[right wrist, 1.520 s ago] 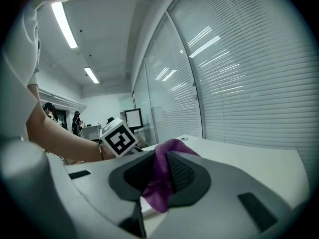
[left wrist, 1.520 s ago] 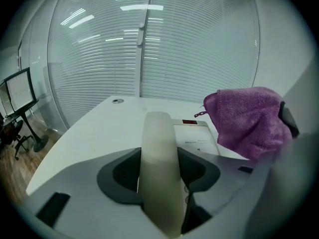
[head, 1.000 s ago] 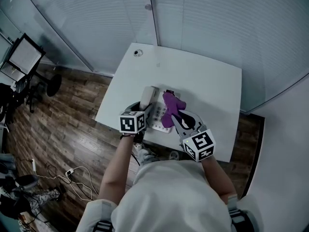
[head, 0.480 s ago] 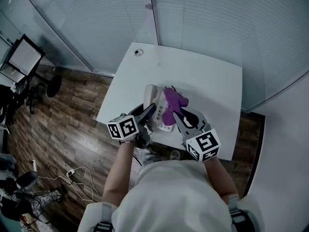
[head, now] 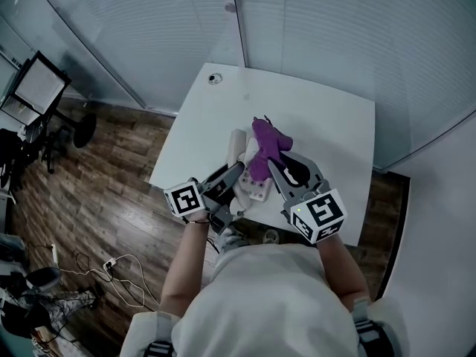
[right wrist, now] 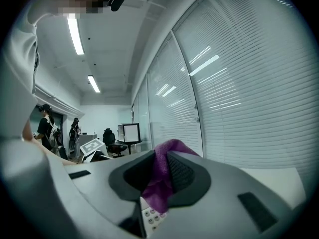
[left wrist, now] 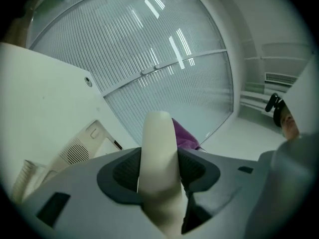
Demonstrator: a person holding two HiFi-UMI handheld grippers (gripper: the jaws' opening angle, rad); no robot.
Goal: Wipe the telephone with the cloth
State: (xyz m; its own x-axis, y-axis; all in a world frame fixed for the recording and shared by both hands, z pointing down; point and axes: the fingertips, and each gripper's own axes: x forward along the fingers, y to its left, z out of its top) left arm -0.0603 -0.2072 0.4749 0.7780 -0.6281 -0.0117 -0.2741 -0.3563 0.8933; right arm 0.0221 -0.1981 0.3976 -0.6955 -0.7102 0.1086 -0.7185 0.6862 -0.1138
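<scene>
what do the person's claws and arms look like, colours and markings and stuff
The left claw and the right claw are both grey plastic shells with two tapering jaws lined by dark ribbed pads. Each carries a white cube printed with black square markers. No cables show. The person wears a white short-sleeved shirt, and the forearms are bare.

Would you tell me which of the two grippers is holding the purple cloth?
The right gripper: the purple cloth is pinched between its jaws, whereas the left gripper is clamped on the cream telephone handset.
</scene>
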